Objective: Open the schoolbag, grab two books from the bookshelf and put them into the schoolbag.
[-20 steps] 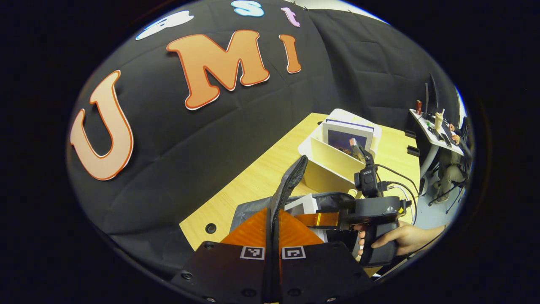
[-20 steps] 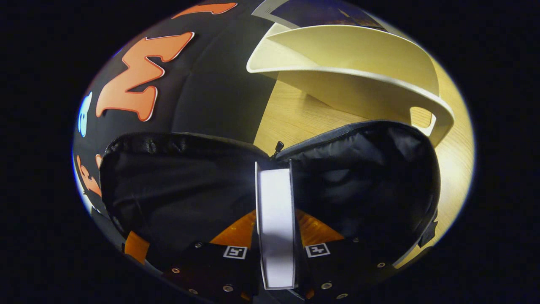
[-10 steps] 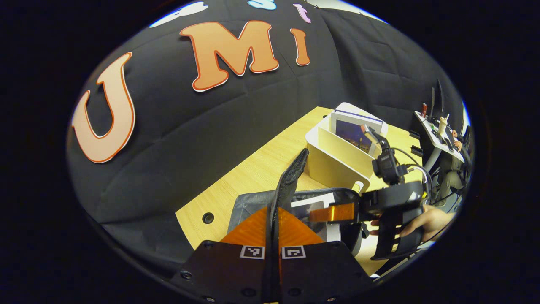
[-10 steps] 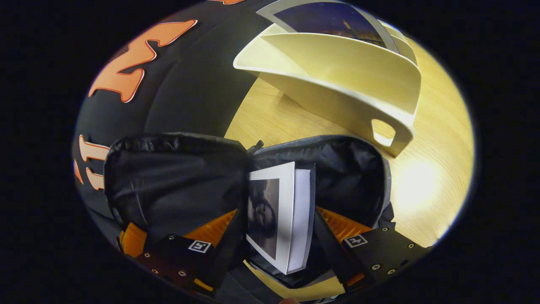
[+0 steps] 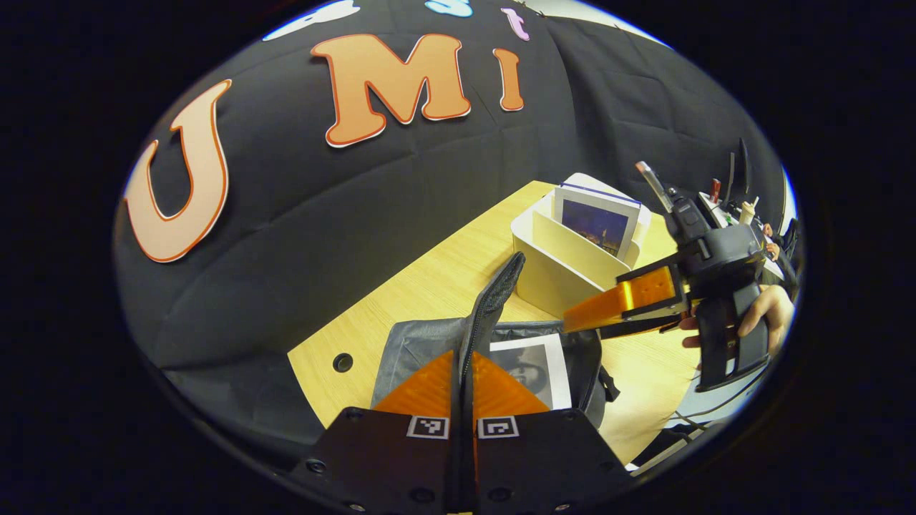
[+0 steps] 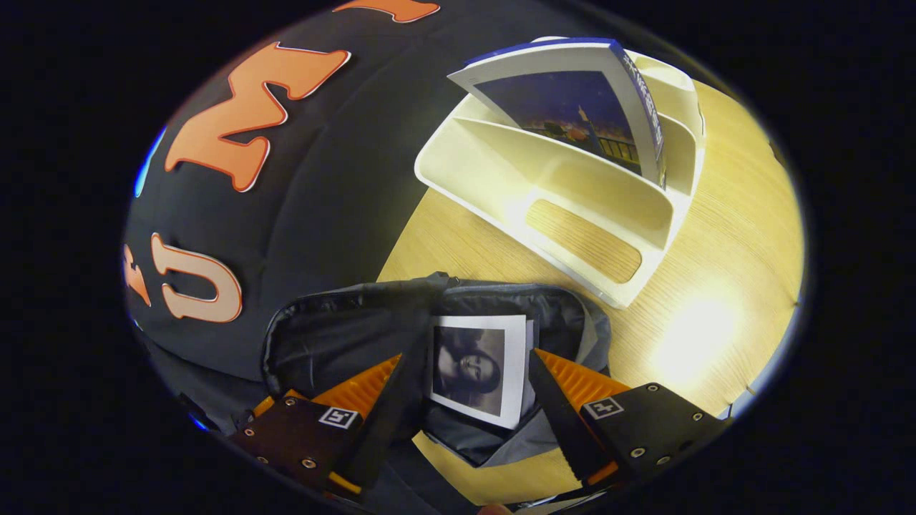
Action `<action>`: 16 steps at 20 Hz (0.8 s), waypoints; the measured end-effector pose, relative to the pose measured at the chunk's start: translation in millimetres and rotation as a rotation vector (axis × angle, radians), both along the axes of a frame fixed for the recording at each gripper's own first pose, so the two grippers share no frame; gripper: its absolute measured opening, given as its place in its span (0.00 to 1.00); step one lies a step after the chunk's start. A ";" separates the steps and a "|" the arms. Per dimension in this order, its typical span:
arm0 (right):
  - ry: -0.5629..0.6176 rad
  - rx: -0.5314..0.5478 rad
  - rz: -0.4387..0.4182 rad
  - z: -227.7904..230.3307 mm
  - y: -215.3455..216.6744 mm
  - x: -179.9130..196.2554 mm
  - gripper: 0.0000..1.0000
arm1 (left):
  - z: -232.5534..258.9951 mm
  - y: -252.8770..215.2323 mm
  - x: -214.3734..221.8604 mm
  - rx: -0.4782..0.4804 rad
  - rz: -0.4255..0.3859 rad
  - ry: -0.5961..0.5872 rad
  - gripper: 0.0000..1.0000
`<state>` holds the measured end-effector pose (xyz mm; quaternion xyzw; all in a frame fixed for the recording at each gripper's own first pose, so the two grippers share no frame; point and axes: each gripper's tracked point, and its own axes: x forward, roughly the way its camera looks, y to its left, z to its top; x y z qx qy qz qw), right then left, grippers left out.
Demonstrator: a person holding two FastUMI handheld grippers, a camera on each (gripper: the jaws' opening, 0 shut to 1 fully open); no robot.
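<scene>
Flatly, rectangular book (image 6: 476,368) inside soft fabric schoolbag (image 6: 343,336).

Right gripper (image 6: 464,390) spread above book (image 6: 476,368) lying in schoolbag (image 6: 343,336).

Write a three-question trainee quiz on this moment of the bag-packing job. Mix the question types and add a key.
1. True or false: the right claw is open.
2. Where does the book with the portrait cover lie? A) inside the schoolbag B) in the bookshelf C) on the bare table
3. Fill in: the left claw is shut on the schoolbag's ____.

Key: 1 true; 2 A; 3 flap.
</scene>
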<state>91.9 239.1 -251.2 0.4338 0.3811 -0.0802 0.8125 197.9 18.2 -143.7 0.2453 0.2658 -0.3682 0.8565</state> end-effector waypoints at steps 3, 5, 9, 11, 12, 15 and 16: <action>0.021 -0.050 0.034 0.3 -20.2 -28.4 0.98 | -1.3 1.1 -1.1 -0.004 0.004 0.007 0.01; 0.042 -0.098 0.056 1.9 -42.7 -47.8 0.98 | -3.6 1.0 0.1 -0.008 0.006 0.012 0.01; 0.079 -0.275 0.118 19.2 -98.2 -81.9 0.98 | -6.5 -0.2 -0.3 -0.007 0.007 0.018 0.01; 0.079 -0.345 0.144 35.8 -123.1 -87.9 0.98 | -9.8 -1.9 0.3 -0.008 0.005 0.022 0.01; 0.080 -0.368 0.158 47.6 -131.4 -90.4 0.98 | -11.3 -1.7 -0.7 -0.008 0.005 0.028 0.01; 0.072 -0.490 0.230 84.8 -154.8 -89.3 0.98 | -17.1 -6.1 2.7 -0.004 0.006 0.039 0.00; 0.067 -0.567 0.271 100.5 -166.1 -81.8 0.98 | -17.6 -6.2 3.6 -0.002 0.006 0.039 0.01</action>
